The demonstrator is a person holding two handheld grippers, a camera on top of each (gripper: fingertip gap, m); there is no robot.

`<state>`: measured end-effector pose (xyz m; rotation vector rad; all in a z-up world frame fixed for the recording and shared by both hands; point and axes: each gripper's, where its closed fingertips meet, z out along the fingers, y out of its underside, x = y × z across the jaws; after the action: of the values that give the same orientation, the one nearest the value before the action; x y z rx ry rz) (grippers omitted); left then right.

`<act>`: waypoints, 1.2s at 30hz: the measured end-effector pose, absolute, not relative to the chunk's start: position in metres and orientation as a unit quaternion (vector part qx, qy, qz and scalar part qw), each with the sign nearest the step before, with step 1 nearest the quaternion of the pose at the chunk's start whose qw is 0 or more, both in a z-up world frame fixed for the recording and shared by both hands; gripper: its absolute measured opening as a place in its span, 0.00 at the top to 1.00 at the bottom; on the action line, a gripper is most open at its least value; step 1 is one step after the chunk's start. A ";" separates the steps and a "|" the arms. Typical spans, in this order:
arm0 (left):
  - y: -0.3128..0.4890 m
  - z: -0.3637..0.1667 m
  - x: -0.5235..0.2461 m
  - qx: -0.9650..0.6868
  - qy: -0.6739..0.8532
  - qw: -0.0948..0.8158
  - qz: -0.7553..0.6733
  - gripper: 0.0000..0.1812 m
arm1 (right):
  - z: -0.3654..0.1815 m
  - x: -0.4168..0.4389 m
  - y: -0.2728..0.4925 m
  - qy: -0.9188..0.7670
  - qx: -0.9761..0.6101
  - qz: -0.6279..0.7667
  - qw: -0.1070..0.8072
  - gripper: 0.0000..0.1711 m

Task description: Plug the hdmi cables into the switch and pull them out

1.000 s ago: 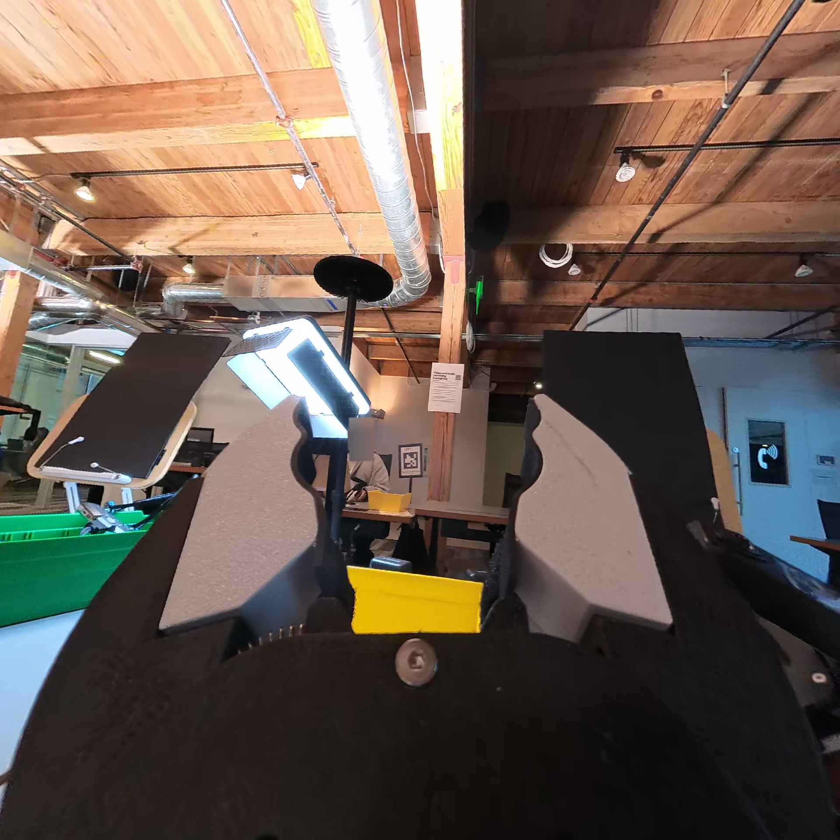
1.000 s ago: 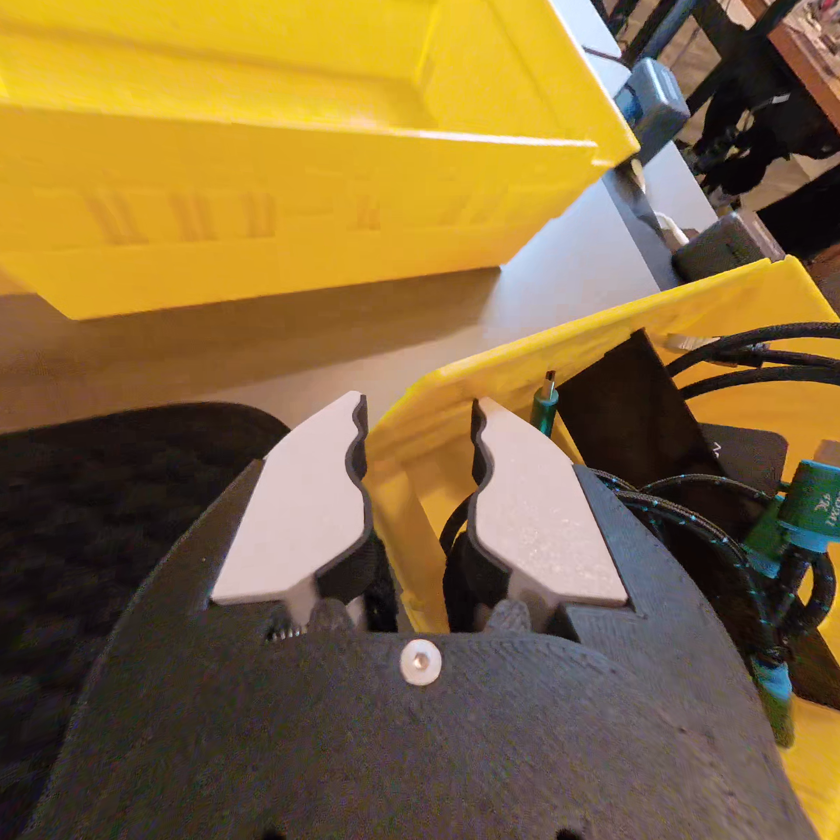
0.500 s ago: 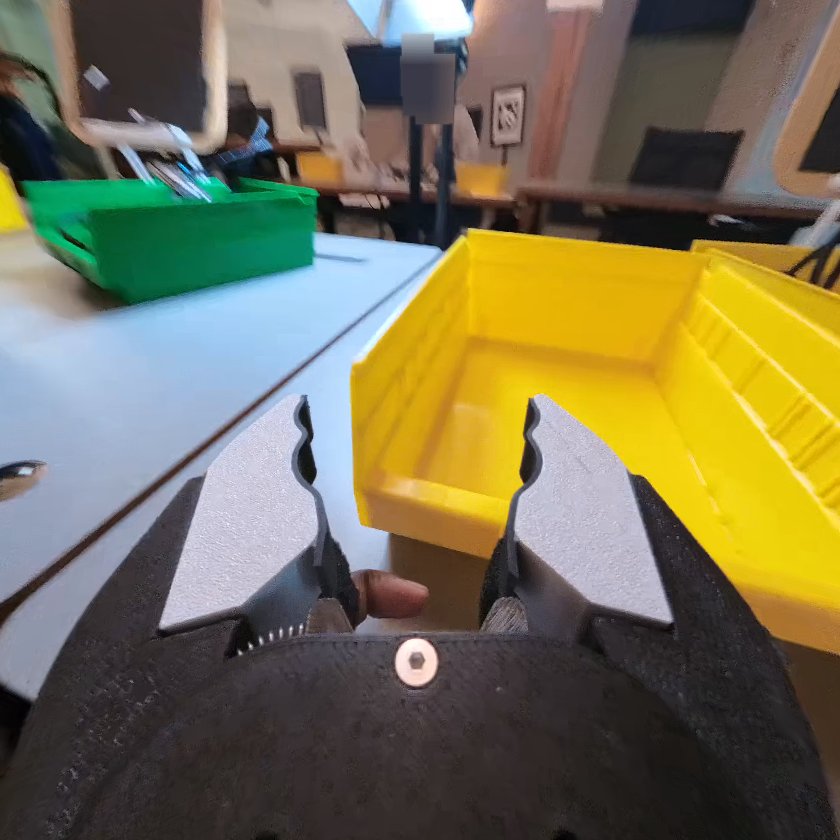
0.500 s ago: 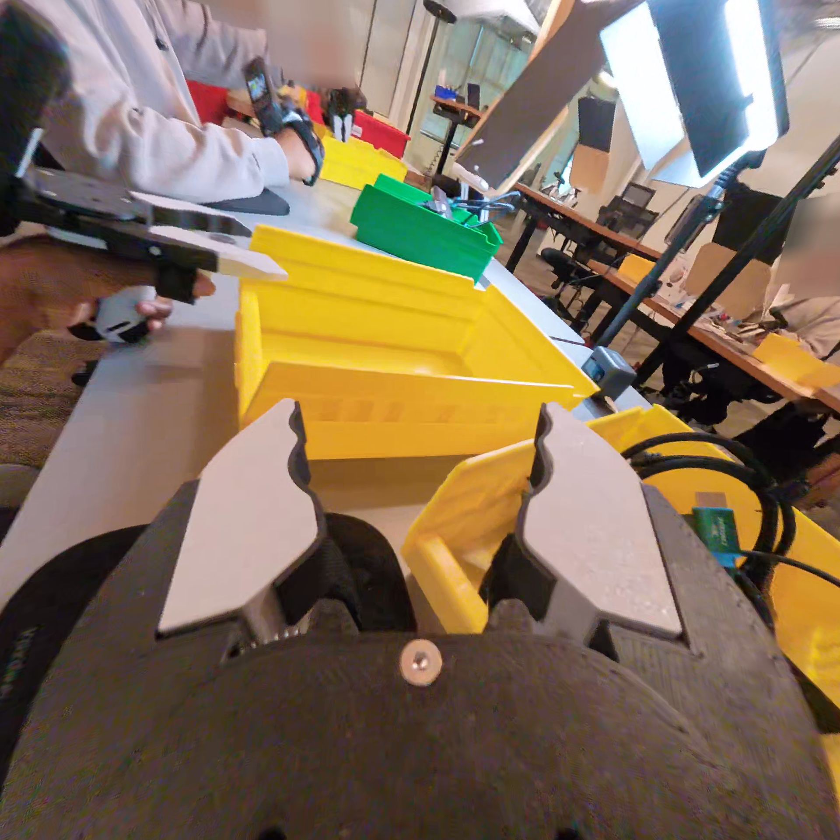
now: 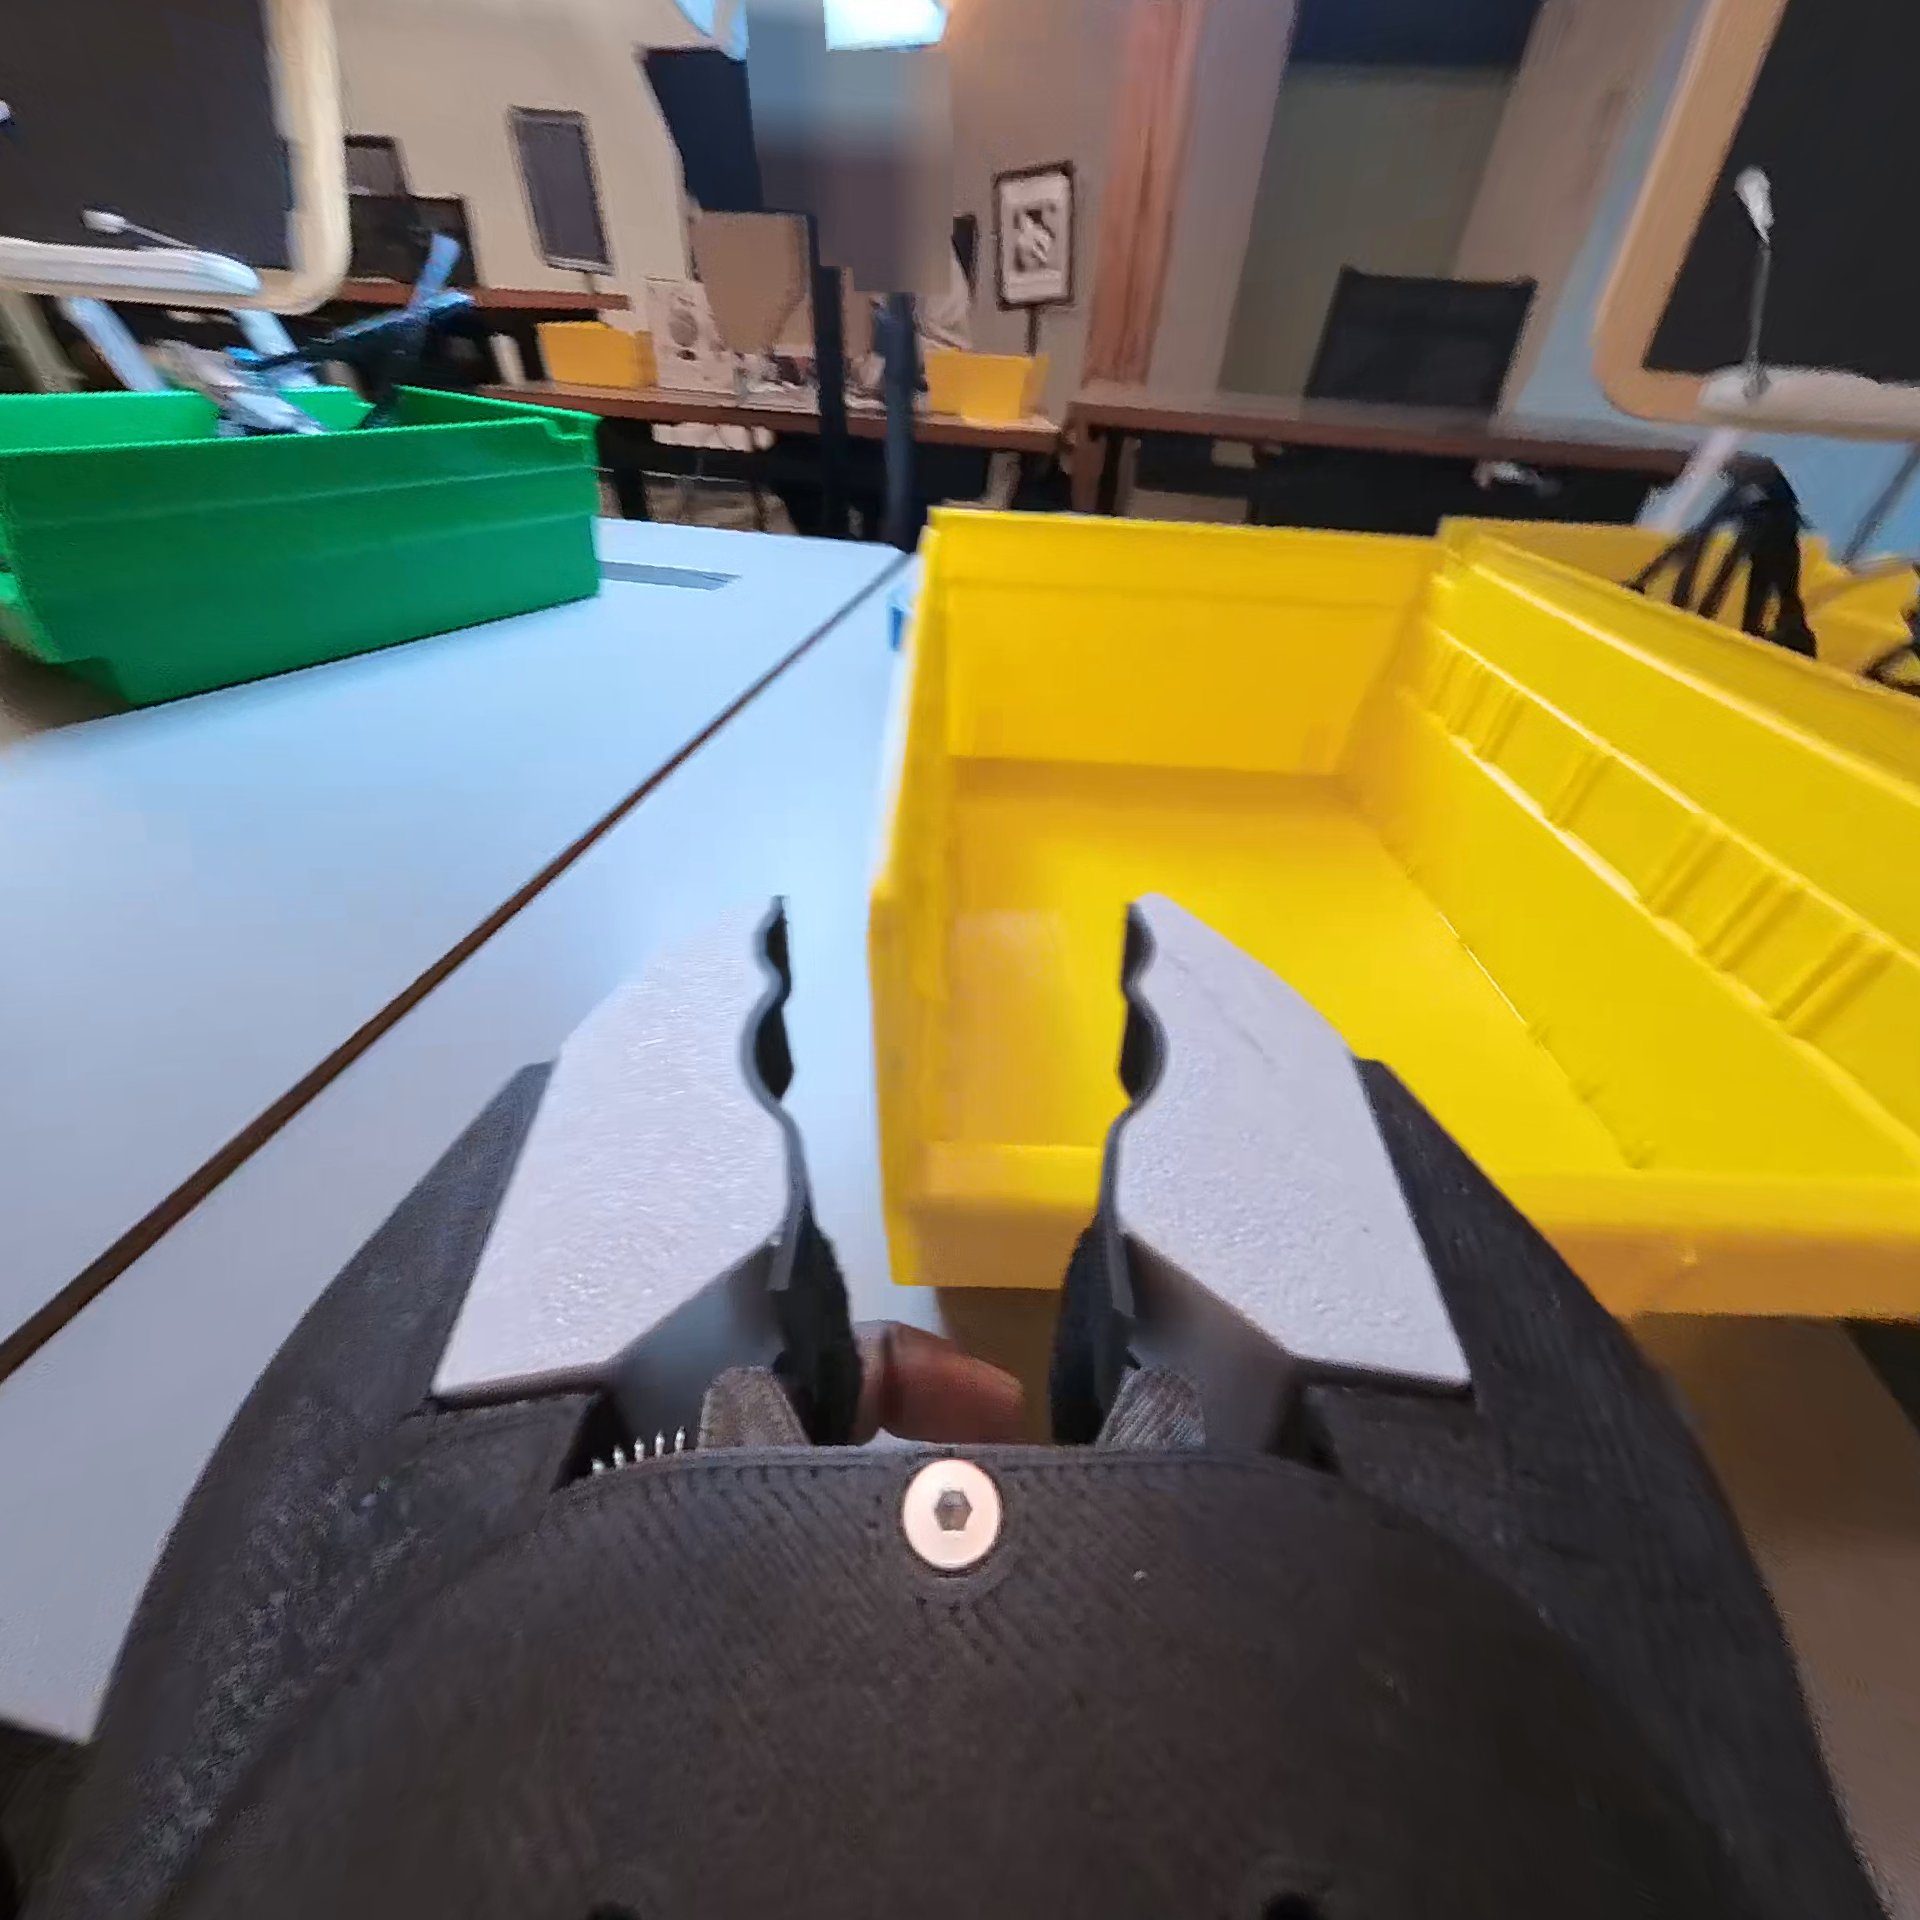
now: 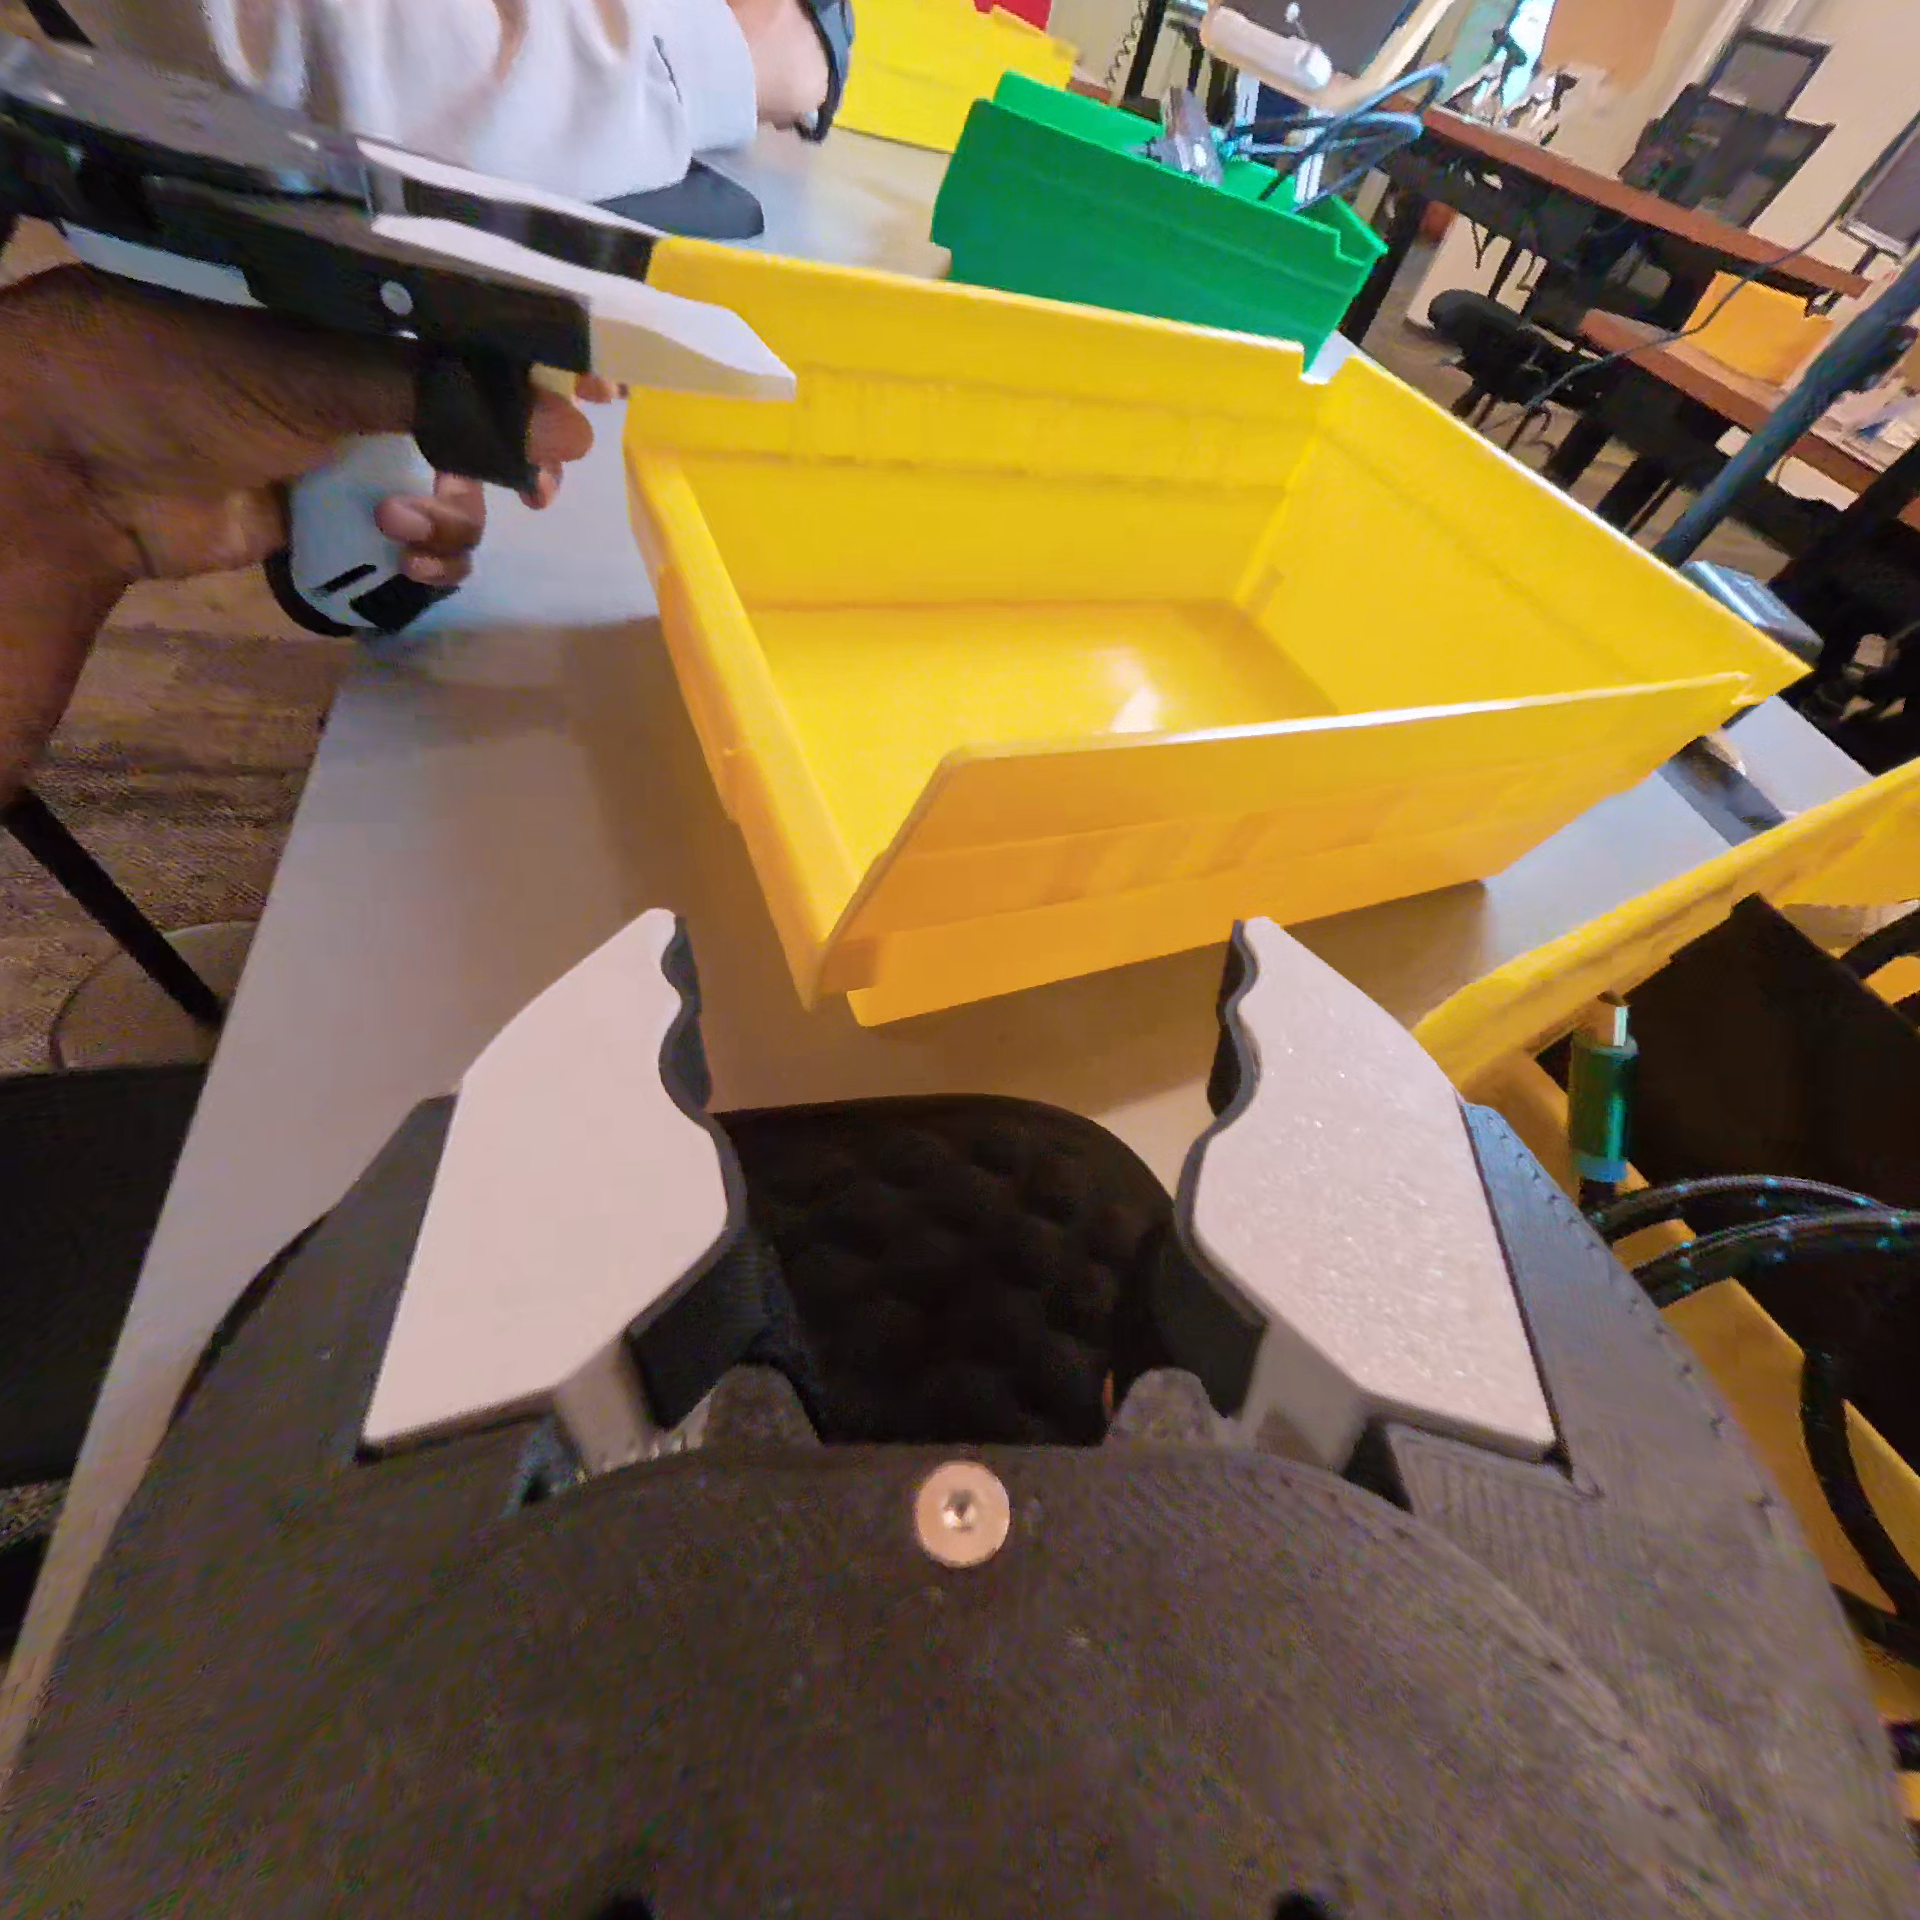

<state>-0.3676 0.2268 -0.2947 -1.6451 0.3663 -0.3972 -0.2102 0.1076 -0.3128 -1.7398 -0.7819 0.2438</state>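
Cables (image 6: 1756,1226), braided black with teal flecks, lie coiled in a second yellow bin (image 6: 1621,987) at the right edge of the right wrist view. One green-sleeved plug (image 6: 1605,1101) stands upright just inside that bin's rim. Such cable probably bends easily and springs back, so the rigid plug body looks like the better place to pinch, across its flat faces, not the cord. A dark flat shape (image 6: 1756,1049) behind the plug may be the switch; too little shows to be sure.

The right gripper (image 6: 956,997) is spread wide and empty, low in the frame. The left gripper (image 5: 954,971) also gapes with nothing between its fingers, pointed at the near corner of the empty yellow bin (image 5: 1164,644). In the left wrist view the cables are only a dark blur at the upper right. Ports, the remaining plugs and the cable count are hidden.
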 end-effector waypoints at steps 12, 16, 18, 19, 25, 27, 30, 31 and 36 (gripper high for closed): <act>0.236 -0.317 -0.345 -0.761 0.228 0.604 -0.070 0.69 | -0.330 -0.206 0.127 -0.335 -0.780 0.039 0.527 0.56; 0.234 -0.314 -0.343 -0.763 0.206 0.608 -0.082 0.97 | -0.321 -0.192 0.139 -0.295 -0.781 0.026 0.550 0.64; 0.227 -0.314 -0.344 -0.780 0.181 0.587 -0.121 0.97 | -0.319 -0.182 0.144 -0.274 -0.786 0.022 0.554 0.77; 0.224 -0.313 -0.347 -0.783 0.180 0.583 -0.121 0.97 | -0.316 -0.179 0.145 -0.280 -0.777 0.021 0.563 0.84; 0.212 -0.280 -0.344 -0.743 0.217 0.631 -0.053 0.97 | -0.298 -0.171 0.143 -0.301 -0.732 -0.053 0.608 0.89; 0.203 -0.262 -0.341 -0.731 0.202 0.648 -0.071 0.96 | -0.280 -0.168 0.139 -0.303 -0.706 -0.071 0.637 0.89; 0.187 -0.228 -0.335 -0.681 0.182 0.705 -0.080 0.96 | -0.243 -0.161 0.125 -0.308 -0.647 -0.127 0.685 0.90; 0.180 -0.214 -0.332 -0.658 0.175 0.727 -0.085 0.96 | -0.229 -0.158 0.118 -0.308 -0.626 -0.147 0.701 0.90; 0.132 -0.155 -0.289 -0.545 0.159 0.807 -0.164 0.96 | -0.166 -0.120 0.062 -0.285 -0.542 -0.242 0.753 0.90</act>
<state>-0.2890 0.1318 -0.1552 -1.1651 0.3396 -0.3501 -0.1204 0.0620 -0.1660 -1.1824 -0.6217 -0.5279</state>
